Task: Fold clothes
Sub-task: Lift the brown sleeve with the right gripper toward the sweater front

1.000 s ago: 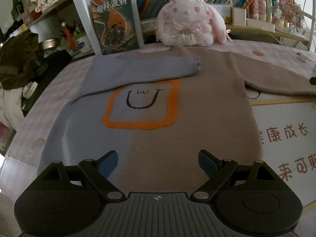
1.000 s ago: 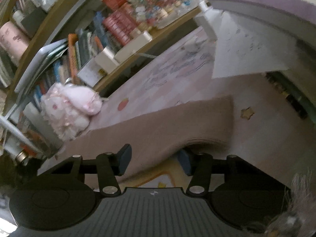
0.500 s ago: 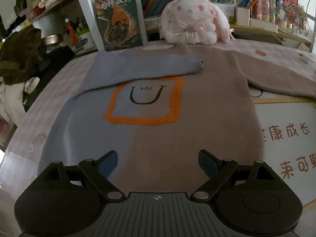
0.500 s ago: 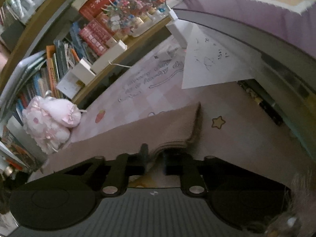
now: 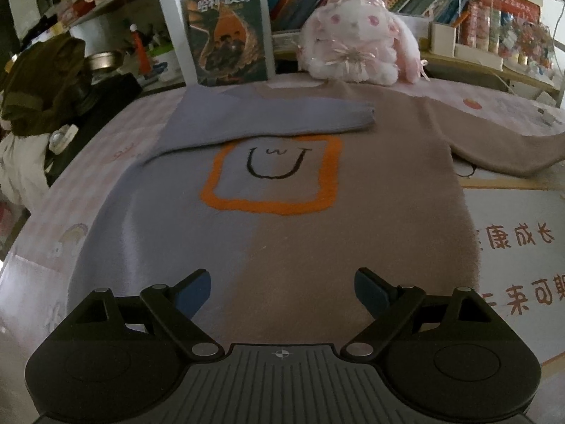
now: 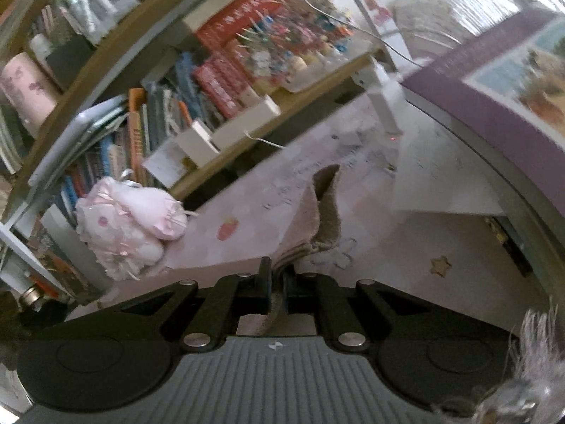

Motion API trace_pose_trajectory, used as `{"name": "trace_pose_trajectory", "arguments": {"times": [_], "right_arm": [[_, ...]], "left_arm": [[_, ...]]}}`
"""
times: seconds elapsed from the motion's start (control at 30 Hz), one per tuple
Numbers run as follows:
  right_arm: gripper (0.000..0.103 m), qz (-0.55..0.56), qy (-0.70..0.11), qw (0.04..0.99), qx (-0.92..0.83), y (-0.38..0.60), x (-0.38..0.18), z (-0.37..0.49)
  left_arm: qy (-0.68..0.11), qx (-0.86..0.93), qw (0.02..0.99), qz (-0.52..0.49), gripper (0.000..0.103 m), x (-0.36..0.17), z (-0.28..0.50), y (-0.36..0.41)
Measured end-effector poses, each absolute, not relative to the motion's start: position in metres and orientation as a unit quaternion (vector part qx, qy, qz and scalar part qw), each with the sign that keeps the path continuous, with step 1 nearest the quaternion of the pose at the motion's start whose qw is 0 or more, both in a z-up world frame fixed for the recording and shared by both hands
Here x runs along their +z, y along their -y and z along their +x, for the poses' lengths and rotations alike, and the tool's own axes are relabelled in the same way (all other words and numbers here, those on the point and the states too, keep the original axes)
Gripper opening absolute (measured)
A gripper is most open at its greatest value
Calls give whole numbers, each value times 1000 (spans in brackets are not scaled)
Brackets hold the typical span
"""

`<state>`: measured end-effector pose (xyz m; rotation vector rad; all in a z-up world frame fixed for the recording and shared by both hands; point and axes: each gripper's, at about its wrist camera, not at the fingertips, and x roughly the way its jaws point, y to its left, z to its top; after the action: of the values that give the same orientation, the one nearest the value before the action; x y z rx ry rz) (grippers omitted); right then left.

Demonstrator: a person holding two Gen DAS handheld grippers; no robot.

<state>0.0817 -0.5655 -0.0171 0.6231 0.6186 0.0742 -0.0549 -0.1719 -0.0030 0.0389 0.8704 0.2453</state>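
A two-tone sweater (image 5: 317, 212), lilac on the left and brown on the right with an orange-framed smiley, lies flat on the pink table. Its lilac sleeve (image 5: 282, 120) is folded across the chest. The brown sleeve (image 5: 501, 148) stretches out to the right. My left gripper (image 5: 282, 291) hovers open over the sweater's hem, nothing between its fingers. In the right wrist view my right gripper (image 6: 278, 284) is shut on the brown sleeve's cuff (image 6: 321, 219), which stands lifted off the table and drapes ahead of the fingers.
A pink plush rabbit (image 5: 356, 49) and an upright book (image 5: 229, 31) stand behind the sweater's collar, in front of bookshelves. A white printed mat (image 5: 522, 240) lies right of the sweater. Dark clothing (image 5: 39, 81) is heaped at far left. A purple-edged board (image 6: 494, 106) rises at the right.
My right gripper shut on the brown sleeve's cuff and lifted it off the table. The left gripper stayed open, its view shifting only slightly.
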Motion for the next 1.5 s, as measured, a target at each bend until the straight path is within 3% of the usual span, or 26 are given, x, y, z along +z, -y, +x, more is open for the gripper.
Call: {"name": "trace_pose_trajectory", "arguments": {"times": [0.43, 1.07, 1.5], "right_arm": [[5, 269, -274, 920, 74, 497, 16, 83], [5, 199, -260, 939, 104, 294, 59, 100], [5, 145, -264, 943, 143, 175, 71, 127]], "left_arm": [[-373, 76, 924, 26, 91, 7, -62, 112], [-328, 18, 944, 14, 91, 8, -67, -19], [-324, 12, 946, 4, 91, 5, -65, -69]]}}
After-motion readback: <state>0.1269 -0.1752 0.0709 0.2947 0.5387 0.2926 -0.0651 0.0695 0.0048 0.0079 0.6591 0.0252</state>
